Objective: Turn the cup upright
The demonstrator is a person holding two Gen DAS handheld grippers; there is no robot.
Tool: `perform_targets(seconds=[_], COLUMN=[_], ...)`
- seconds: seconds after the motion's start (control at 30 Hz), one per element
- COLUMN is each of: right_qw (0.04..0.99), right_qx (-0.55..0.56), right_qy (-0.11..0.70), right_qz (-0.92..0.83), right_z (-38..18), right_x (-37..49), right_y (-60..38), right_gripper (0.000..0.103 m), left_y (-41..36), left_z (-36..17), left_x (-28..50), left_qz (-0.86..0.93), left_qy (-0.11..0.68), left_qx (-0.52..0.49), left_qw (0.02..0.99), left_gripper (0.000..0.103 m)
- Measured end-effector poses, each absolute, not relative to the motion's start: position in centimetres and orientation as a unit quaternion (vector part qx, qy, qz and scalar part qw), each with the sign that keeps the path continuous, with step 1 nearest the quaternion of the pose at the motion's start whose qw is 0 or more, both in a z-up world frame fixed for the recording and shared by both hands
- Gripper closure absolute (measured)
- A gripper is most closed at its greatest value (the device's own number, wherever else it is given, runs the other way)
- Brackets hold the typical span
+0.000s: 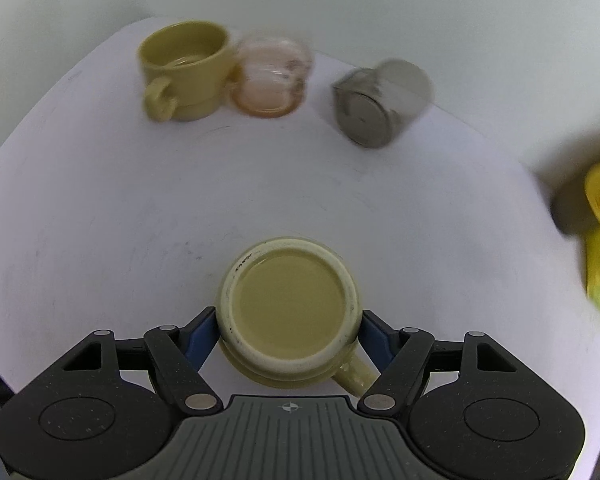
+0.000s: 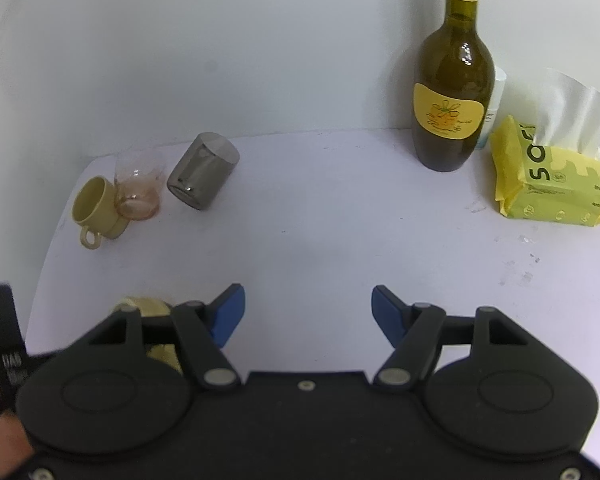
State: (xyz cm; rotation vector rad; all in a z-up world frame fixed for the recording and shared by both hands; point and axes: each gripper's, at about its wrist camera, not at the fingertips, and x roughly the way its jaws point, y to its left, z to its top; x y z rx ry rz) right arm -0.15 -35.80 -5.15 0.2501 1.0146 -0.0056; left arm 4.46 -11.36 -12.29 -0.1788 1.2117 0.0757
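One pale yellow cup (image 1: 290,312) is sitting upside down low in the centre of the left wrist view, its base ring facing the camera and its handle (image 1: 354,380) poking out toward the lower right. The left gripper (image 1: 288,338) is straddling it, blue pads (image 1: 202,336) lying against or just beside the cup's sides; whether they are pressing yet I cannot tell. Coming in from above and closing across the body looks like a sensible way to prepare for turning the cup over, since the handle is sitting clear of the right-hand finger.

Toward the upper left of that frame a second yellow cup (image 1: 184,68) is standing upright, touching a clear glass (image 1: 272,76), with a metal tumbler (image 1: 380,102) lying tilted further right. These look already dealt with or waiting.

In the right wrist view the right gripper (image 2: 308,314) is hovering above the white table (image 2: 320,220), fingers spread wide and holding nothing. It is pointing at bare table, apparently idling. A green wine bottle (image 2: 454,92) and a yellow tissue pack (image 2: 552,176) are standing at the upper right, well apart from the work.
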Motion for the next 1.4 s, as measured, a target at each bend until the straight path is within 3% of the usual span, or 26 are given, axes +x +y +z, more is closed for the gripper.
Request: perform_targets(seconds=[0.2,0.4,0.63,0.8,0.9,1.03,1.4], right_qw=[0.867,0.867,0.864,0.864,0.861,0.859,0.869], right_qx=[0.108,0.099,0.083,0.069,0.066,0.062,-0.007], right_qy=[0.485,0.488,0.495,0.495,0.501,0.504,0.493], right_qz=[0.014,0.028,0.044,0.06,0.061,0.061,0.032], right_z=[-5.2,-5.1,-5.0,-3.9,-2.9,-1.7,0.8], right_x=[0.0,-0.3,-0.9,-1.6,-1.9,-2.3,-4.3], right_y=[-34.2,-31.9,-28.4,-25.2,-23.8,-22.4,-17.4], right_gripper=[0.034,0.034,0.033,0.031,0.024,0.0,0.0], left_y=[-12.0,-11.3,-7.1,-4.2,-2.1,-0.4,0.6], left_z=[-10.7,-9.2,-6.8,-4.9,-3.6,-1.7,1.3], left_x=[3.7,2.3,-0.2,-2.2,-3.2,-3.9,-5.2], left_qz=[0.006,0.0,0.025,0.037,0.045,0.045,0.031], left_qy=[0.545,0.536,0.534,0.521,0.508,0.503,0.506], left_qx=[-0.048,-0.006,-0.017,-0.025,-0.035,-0.048,-0.014], left_qw=[0.837,0.844,0.845,0.852,0.859,0.862,0.862], left_gripper=[0.02,0.014,0.001,0.0,0.0,0.0,0.0])
